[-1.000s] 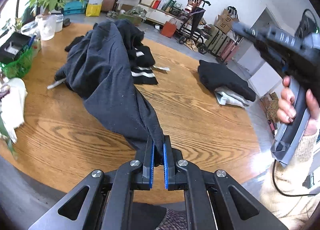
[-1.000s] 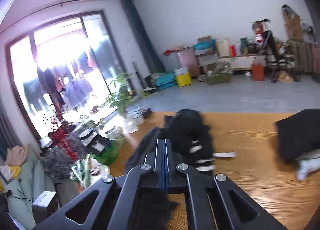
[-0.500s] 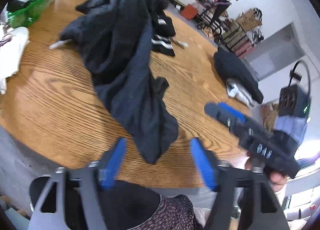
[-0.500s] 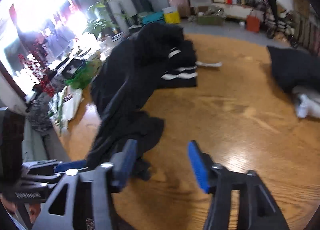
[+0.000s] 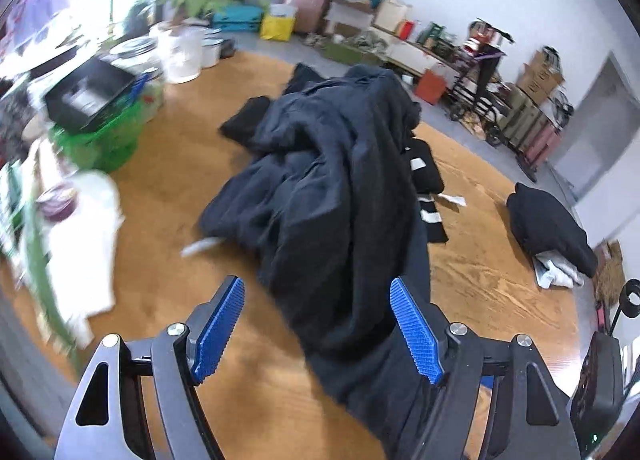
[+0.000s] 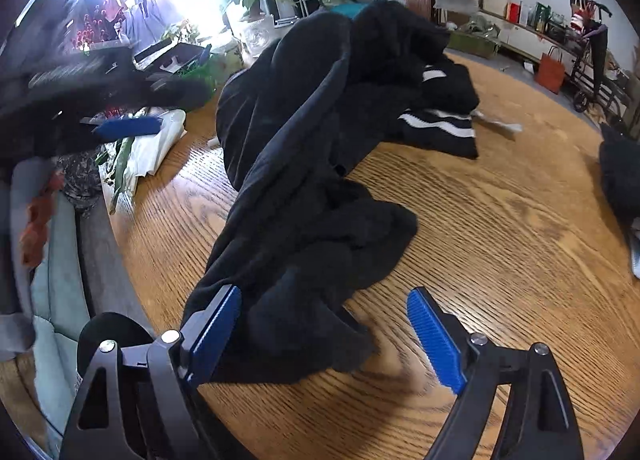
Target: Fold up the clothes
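So, both claws spread over the table [image 6: 500,220]

Dark garment [image 5: 332,196] sprawls rumpled across the wood toward the near edge. Left gripper [image 5: 318,324] gapes wide with cloth between its pads, right gripper [image 6: 324,336] likewise spread, gripping nothing.

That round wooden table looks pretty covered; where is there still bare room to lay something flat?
The widest bare wood lies between the dark garment heap and the folded pile at the right edge. The table's left side is crowded: green basket, white cloth, plants.
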